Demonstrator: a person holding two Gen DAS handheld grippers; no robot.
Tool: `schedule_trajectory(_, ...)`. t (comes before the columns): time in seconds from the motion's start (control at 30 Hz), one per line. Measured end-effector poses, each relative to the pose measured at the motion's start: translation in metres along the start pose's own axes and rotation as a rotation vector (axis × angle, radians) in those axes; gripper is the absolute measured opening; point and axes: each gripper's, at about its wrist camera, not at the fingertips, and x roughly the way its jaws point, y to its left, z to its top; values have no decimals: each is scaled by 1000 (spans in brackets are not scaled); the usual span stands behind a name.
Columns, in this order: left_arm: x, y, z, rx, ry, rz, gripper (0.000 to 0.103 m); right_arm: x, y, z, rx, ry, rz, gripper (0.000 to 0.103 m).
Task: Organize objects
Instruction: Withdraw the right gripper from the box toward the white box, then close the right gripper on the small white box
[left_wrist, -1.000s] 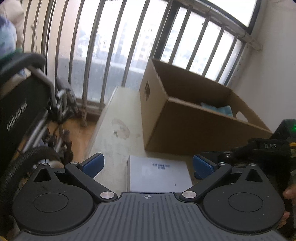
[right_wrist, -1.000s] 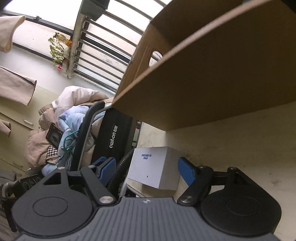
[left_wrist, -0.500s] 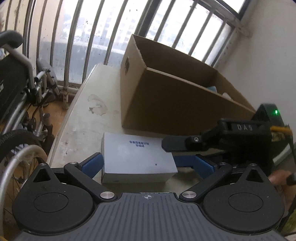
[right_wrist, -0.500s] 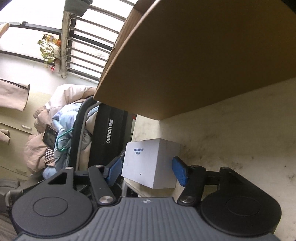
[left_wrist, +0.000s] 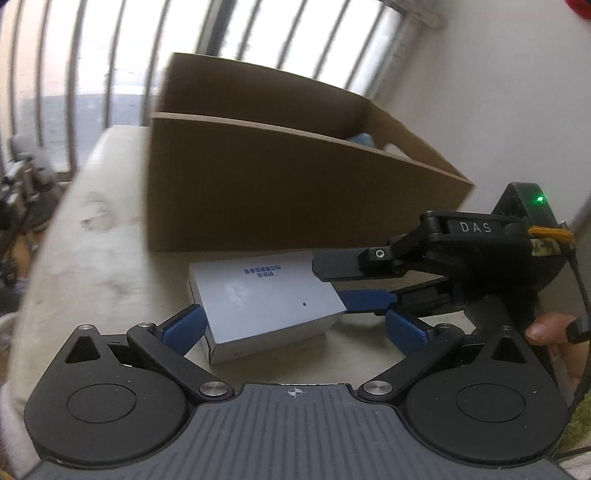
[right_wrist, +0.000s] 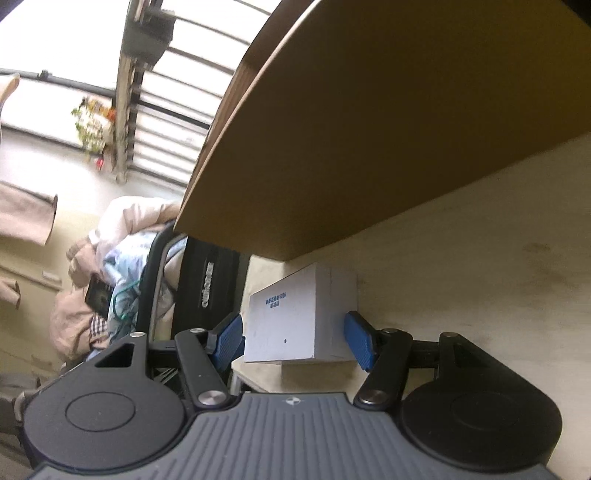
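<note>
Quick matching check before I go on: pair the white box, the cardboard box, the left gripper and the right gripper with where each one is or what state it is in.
Things:
1. white box
2. cardboard box
3. left gripper
4. right gripper

States:
A. jaws open, one pad at the white box's corner
B. stands behind the white box, top open
C. pads clamped on the white box's top and underside
D. lies on the table by the cardboard box

Pairs: 1-D, 2-B, 3-A, 4-C
</note>
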Motion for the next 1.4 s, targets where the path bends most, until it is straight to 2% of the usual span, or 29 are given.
schedule_trajectory(0.2,18,-30,1,85,29,-70,103,-40,-21,-6,39,-93,-32,65)
schedule_trajectory(0.33,24,-38,0,127,31,-84,103,-59,-29,-11,51,-139,-52,65)
schedule_trajectory(0.5,27,-40,-4,142,20,-51,102,-66,-33,-16,46,-162,-38,65)
schedule_trajectory(0.67,30,-40,-6,153,12,-6,98,-63,-21,-20,-63,-203,-136,65)
schedule_trajectory(0.87,32,-40,-6,155,-1,33,88,-61,-16,-22,-98,-217,-157,63)
schedule_trajectory(1.1,33,-43,-9,182,-4,67,87,-52,-15,-27,-117,-199,-181,56)
schedule_trajectory(1.23,37,-44,-7,177,-1,77,86,-53,-17,-28,-105,-216,-197,45)
schedule_trajectory(1.4,41,-46,-4,168,-11,81,86,-53,-18,-29,-115,-219,-201,46)
